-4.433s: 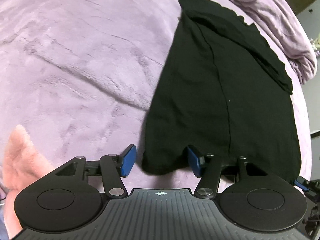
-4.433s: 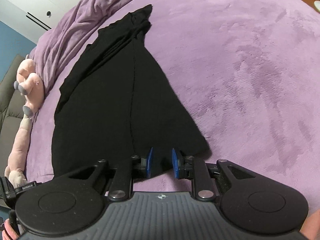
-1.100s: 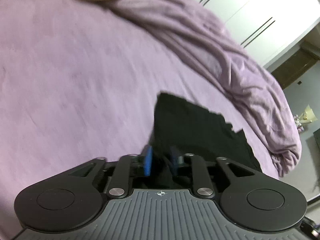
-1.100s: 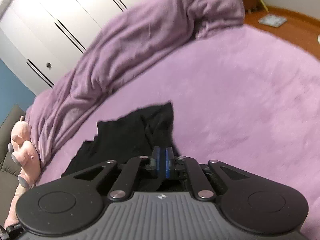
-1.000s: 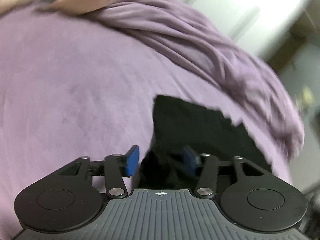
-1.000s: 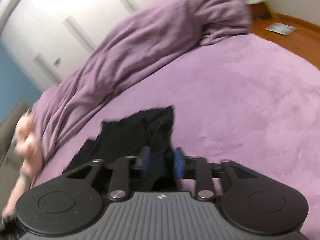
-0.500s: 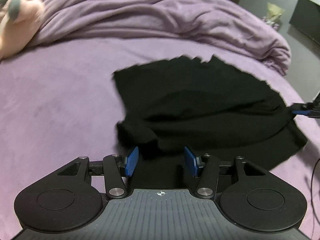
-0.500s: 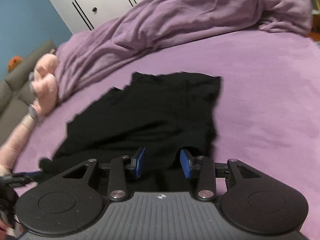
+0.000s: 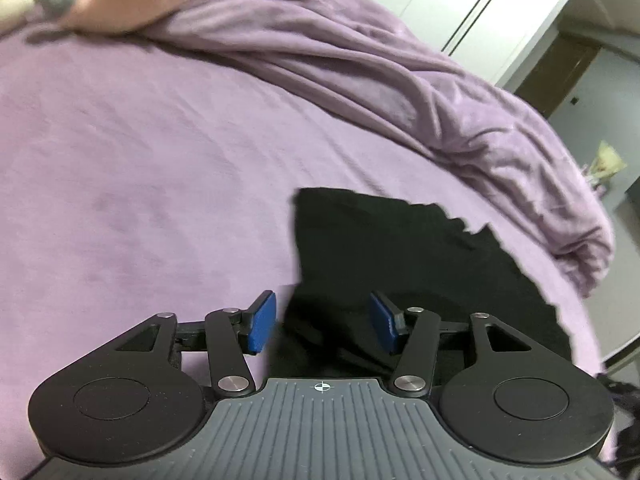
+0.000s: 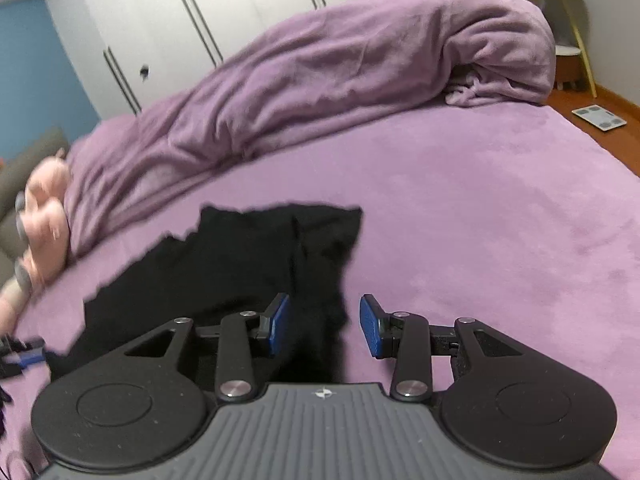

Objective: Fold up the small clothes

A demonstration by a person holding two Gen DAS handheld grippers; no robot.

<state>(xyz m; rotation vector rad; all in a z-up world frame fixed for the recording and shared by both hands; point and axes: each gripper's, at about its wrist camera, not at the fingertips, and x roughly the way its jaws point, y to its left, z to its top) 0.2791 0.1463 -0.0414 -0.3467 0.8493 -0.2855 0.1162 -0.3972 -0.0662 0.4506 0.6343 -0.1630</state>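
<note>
While both claws hang low over the purple bed (image 10: 500, 208), the black garment (image 9: 400, 256) lies flat on the bedcover just ahead of them, already doubled over so that its near folded edge sits right under the fingertips. The left claw (image 9: 323, 322) stands half open, its jaws having just been opening a little further; dark cloth shows in the gap between the blue pads (image 9: 262, 322), but neither pad presses on it, so nothing is held. The right claw (image 10: 323, 326) is also parted, less widely, with the garment's right-hand edge bunched in the gap and its pads clear of the fabric.

What the next fold turns on is how the cloth runs. Seen from the right wrist, the garment (image 10: 240, 264) stretches away to the left, toward the left claw's blue tip (image 10: 30, 356) at its far end; seen from the left wrist, it stretches to the right. So its long axis lies across, from one claw to the other, and each claw sits at one short end. The left corner is nearer the left claw, the right corner nearer the right.

A rumpled purple blanket (image 10: 340, 64) is heaped well beyond, and a pink plush toy (image 10: 42, 216) rests at the bed's left side, apart from the work
</note>
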